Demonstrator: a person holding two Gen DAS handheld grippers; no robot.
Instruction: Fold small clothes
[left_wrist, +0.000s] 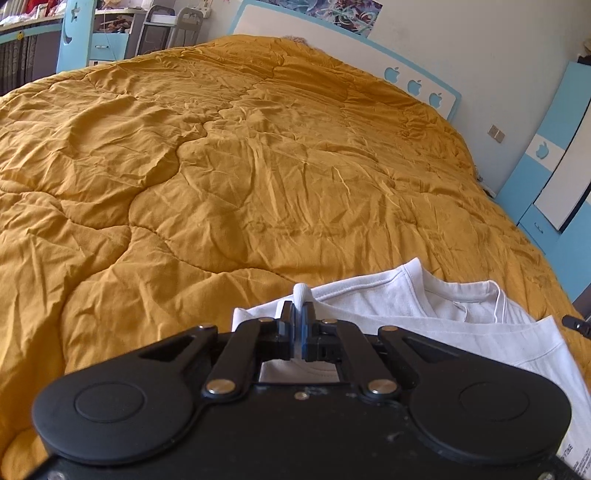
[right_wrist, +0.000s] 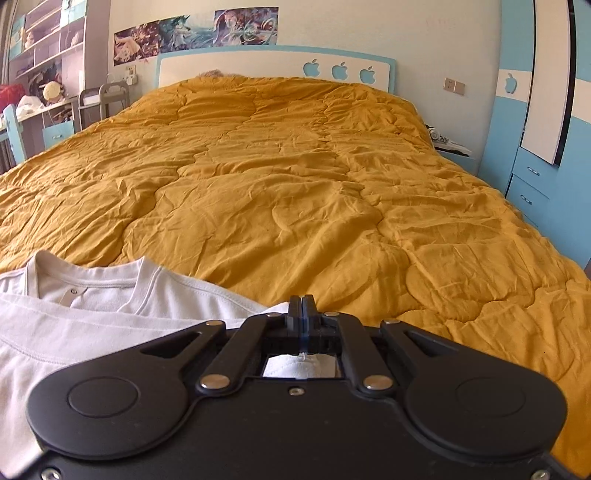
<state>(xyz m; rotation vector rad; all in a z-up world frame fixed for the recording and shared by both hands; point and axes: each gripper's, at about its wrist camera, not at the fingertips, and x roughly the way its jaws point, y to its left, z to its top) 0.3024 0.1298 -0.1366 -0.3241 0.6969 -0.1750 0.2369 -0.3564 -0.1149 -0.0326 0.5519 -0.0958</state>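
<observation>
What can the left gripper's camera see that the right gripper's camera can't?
Only the left wrist view shows the left gripper shut on a pinch of the white T-shirt, with cloth poking up between its pads.

Only the right wrist view shows the right gripper shut at the shirt's other edge, the wall shelves and the full row of posters.

Both show the T-shirt on the mustard quilt and the headboard with apple cut-outs.

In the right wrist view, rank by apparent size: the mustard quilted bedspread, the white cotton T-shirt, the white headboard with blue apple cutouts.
1. Mustard quilted bedspread, clearly largest.
2. White cotton T-shirt, partly hidden and close to the camera.
3. White headboard with blue apple cutouts, far off, so unsure against the shirt.
</observation>
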